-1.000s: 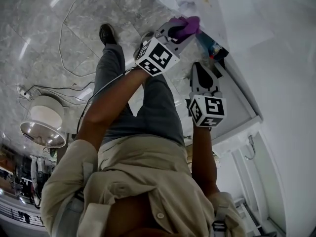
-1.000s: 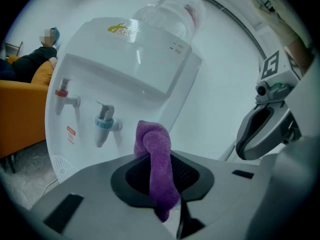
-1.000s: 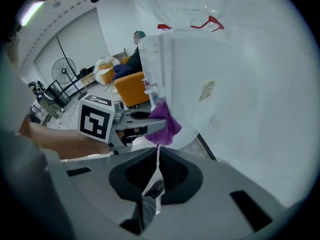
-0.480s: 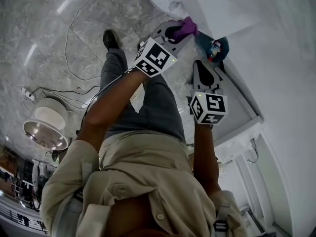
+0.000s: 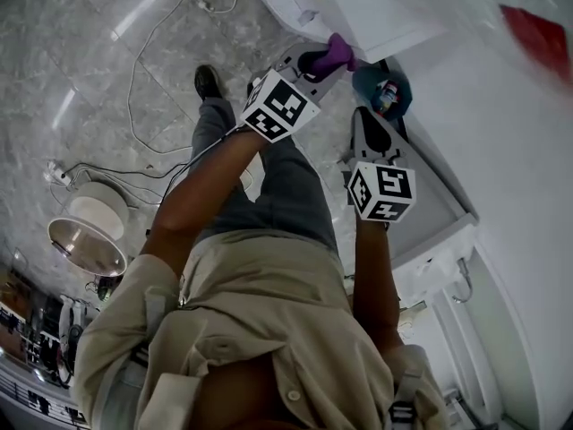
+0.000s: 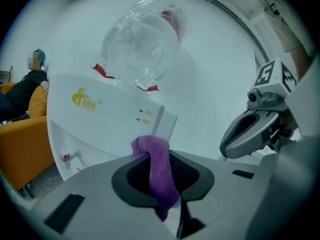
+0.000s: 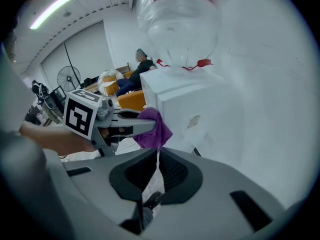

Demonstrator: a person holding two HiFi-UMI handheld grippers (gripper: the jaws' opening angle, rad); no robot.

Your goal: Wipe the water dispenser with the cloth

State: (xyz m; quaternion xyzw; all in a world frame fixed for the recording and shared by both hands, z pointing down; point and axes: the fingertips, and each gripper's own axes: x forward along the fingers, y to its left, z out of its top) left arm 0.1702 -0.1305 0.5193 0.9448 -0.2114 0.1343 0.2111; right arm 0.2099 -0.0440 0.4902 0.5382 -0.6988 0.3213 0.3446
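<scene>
- The left tongs (image 6: 162,176) are clamped on the cloth (image 6: 159,166); the purple fabric bunches above the jaws and a tail of it hangs below them.
- In the head view the left tongs (image 5: 320,59) reach forward, with the cloth (image 5: 337,52) at their tip, by the lower edge of the dispenser (image 5: 358,12).
- The right gripper view shows the cloth (image 7: 152,128) at the front corner of the dispenser (image 7: 195,111); whether it touches the casing or sits just beside it cannot be told.
- The right tongs (image 7: 157,156) are drawn together with only a thin slit between the pads, and nothing is in them.
- In the head view the right tongs (image 5: 367,119) hang lower than the left ones and nearer the wall, apart from the cloth.
- The dispenser (image 6: 105,126) is white, with a yellow logo on its front and a tap (image 6: 71,156) with a red tip low on the left.
- A clear bottle (image 6: 142,39) stands upside down on top of it, with a red band at its neck.
- Each arm carries a marker cube: left (image 5: 283,106), right (image 5: 380,191).
- Cables (image 5: 134,88) trail over the marble floor (image 5: 72,61), and one shoe (image 5: 209,81) shows beyond the left arm.
- In the background a person (image 6: 25,86) sits on an orange sofa (image 6: 20,149).
</scene>
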